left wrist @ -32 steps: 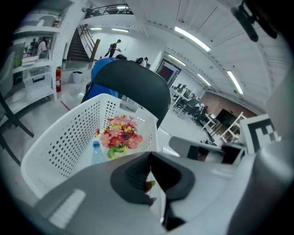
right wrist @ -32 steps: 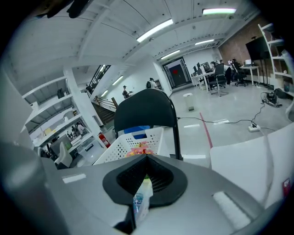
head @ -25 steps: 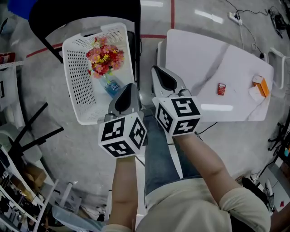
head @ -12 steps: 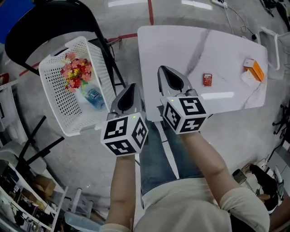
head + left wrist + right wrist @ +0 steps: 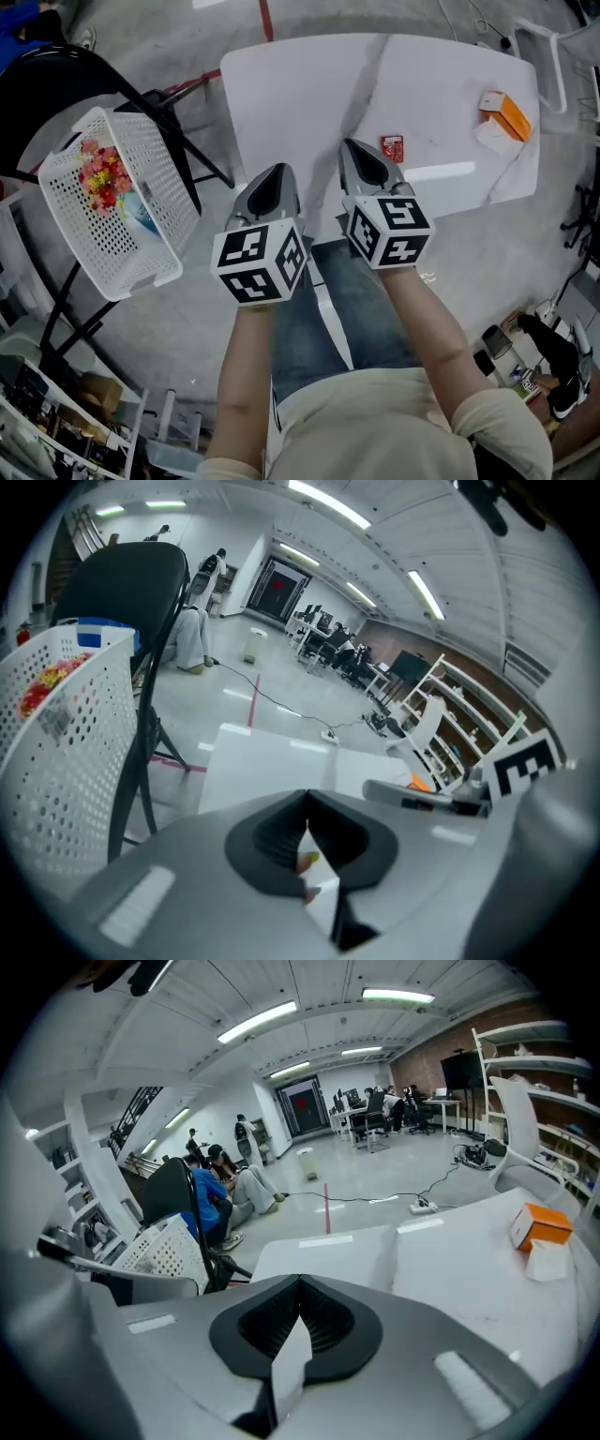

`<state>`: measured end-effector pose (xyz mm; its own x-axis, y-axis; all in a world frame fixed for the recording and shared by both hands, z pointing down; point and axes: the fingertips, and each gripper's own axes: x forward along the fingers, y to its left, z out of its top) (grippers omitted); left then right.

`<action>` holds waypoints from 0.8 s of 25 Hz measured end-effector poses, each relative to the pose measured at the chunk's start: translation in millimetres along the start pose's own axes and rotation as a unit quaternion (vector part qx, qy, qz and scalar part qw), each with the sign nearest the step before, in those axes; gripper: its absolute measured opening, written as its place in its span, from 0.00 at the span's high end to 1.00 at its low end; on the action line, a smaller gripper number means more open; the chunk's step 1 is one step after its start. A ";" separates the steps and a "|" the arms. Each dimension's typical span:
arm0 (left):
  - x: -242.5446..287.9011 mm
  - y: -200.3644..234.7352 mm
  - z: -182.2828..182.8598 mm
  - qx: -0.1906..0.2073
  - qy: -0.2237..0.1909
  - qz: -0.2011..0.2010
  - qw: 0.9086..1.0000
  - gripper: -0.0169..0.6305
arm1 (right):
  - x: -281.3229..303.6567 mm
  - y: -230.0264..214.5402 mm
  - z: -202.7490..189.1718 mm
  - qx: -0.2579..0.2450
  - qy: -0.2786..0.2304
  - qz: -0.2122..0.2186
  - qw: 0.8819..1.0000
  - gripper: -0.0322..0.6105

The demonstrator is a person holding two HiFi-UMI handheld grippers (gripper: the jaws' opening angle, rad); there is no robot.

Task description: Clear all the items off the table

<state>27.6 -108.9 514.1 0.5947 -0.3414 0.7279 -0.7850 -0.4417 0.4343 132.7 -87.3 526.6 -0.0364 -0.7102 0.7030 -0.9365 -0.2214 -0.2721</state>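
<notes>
A white marble-look table (image 5: 309, 94) holds a small red packet (image 5: 392, 147), an orange box (image 5: 511, 114) and a white item (image 5: 491, 137) beside the box. My left gripper (image 5: 279, 171) is shut and empty, its tips over the table's near edge. My right gripper (image 5: 349, 142) is shut and empty too, just left of the red packet. In the left gripper view the jaws (image 5: 307, 796) meet at the tips. The right gripper view shows the jaws (image 5: 300, 1281) closed, with the orange box (image 5: 542, 1223) far right on the table (image 5: 469, 1251).
A white perforated basket (image 5: 164, 178) rests on a black chair (image 5: 56, 75) to the left, holding red and yellow flowers (image 5: 101, 178) and a bluish bottle (image 5: 141, 216). A white chair stands behind the table. Cables run over the grey floor, and people sit far off.
Both grippers have swung right, away from the basket, and now point over the table's near edge. The basket sits farther left in the head view. Both stay shut.
</notes>
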 end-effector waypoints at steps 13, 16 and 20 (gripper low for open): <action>69.1 -40.0 -40.2 0.032 0.043 -0.007 0.999 0.96 | -4.5 -112.7 -59.8 0.000 0.071 -0.043 0.997 0.80; 79.6 -43.0 -50.5 0.041 0.055 -0.003 0.998 0.96 | -1.7 -134.6 -74.4 -0.003 0.088 -0.058 0.994 0.74; 91.2 -45.3 -62.3 0.051 0.064 0.000 0.997 0.96 | 4.8 -157.9 -93.9 0.002 0.114 -0.071 0.991 0.66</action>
<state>106.6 -68.3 593.9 0.5624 -0.2363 0.7924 -0.7600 -0.5252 0.3828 247.6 7.0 634.7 0.0178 -0.5016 0.8649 -0.9363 -0.3118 -0.1615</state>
